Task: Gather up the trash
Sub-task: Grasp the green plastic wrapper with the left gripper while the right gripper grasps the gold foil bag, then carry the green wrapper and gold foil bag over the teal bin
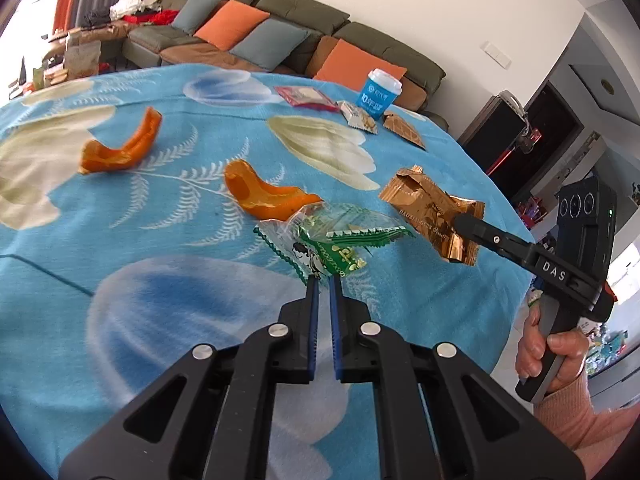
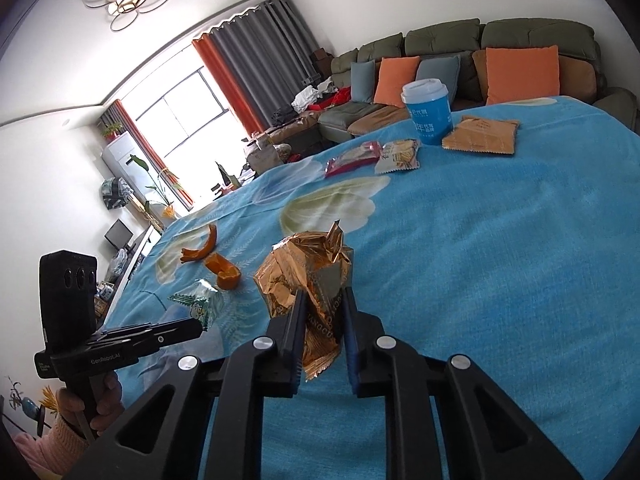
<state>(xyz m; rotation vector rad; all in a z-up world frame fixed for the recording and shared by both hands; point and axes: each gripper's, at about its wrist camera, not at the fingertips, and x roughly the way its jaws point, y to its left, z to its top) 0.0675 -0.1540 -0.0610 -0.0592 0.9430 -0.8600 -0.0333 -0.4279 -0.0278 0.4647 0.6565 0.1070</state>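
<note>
living room, daylight from a big window, olive sofa [image 1: 304, 20] with orange and grey cushions along the far wall.

blue floral cloth [image 1: 120, 280] covering the table; all trash lies on it.

paper cup [image 1: 378, 94], blue with white lid, upright at the far edge; stiff, light, probably best taken round the wall.

gold foil wrapper [image 2: 308, 276], crumpled, lifted at its near end; right gripper [image 2: 324, 300] has its jaws nearly closed on the lower tail of it. foil is light, crackly, slippery; a hold on a bunched fold looks safer than on a single flap.

green wrapper [image 1: 340, 246], clear film with green zigzag edges, just beside the nearer peel; left gripper [image 1: 324, 280] has its pads all but together on the near corner. thin, limp film, likely to slide out unless the sealed seam is caught.

two orange peels [image 1: 268, 196] [image 1: 120, 148], curled, soft, a little damp by the look; likely take by the rim.

flat brown packet [image 1: 404, 130], pale snack packet [image 1: 360, 116], red packet [image 1: 306, 98], clustered near the cup; they lie flat, so an edge must be lifted first.

no bin visible in either view.
</note>
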